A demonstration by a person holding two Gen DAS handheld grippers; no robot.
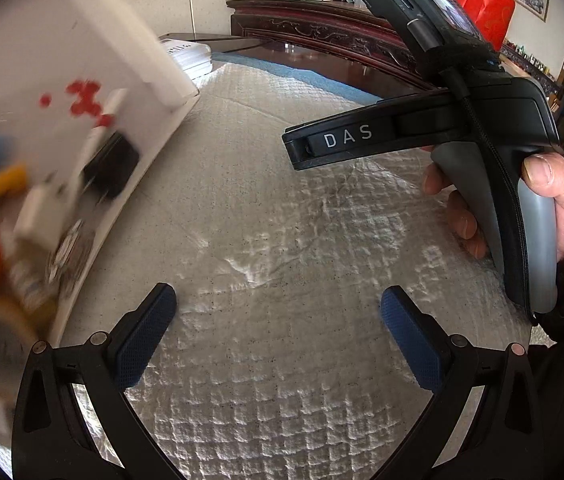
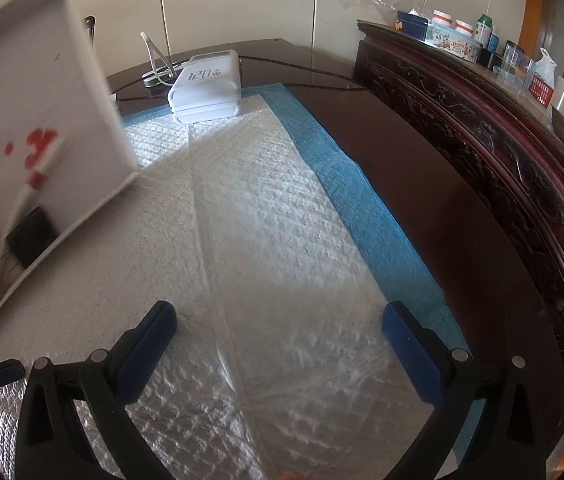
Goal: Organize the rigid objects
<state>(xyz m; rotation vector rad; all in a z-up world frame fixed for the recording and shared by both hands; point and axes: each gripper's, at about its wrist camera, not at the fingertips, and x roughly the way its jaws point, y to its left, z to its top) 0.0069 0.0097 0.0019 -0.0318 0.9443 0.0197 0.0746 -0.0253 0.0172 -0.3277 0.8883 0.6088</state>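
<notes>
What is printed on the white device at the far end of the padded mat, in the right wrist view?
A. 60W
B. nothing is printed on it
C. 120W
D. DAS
C. The white device standing at the far end of the padded mat shows "120W" in large characters on its sloped front face.

A broad stretch of quilted white pad [image 2: 266, 216] lies bare ahead of both grippers, offering open passage. On the left, a white box [image 1: 62, 52] with raised lid and blurred clutter hems in that side. A white 120 W charger [image 2: 206, 88] blocks the far end; a carved dark wood cabinet [image 2: 481, 128] walls the right.
</notes>
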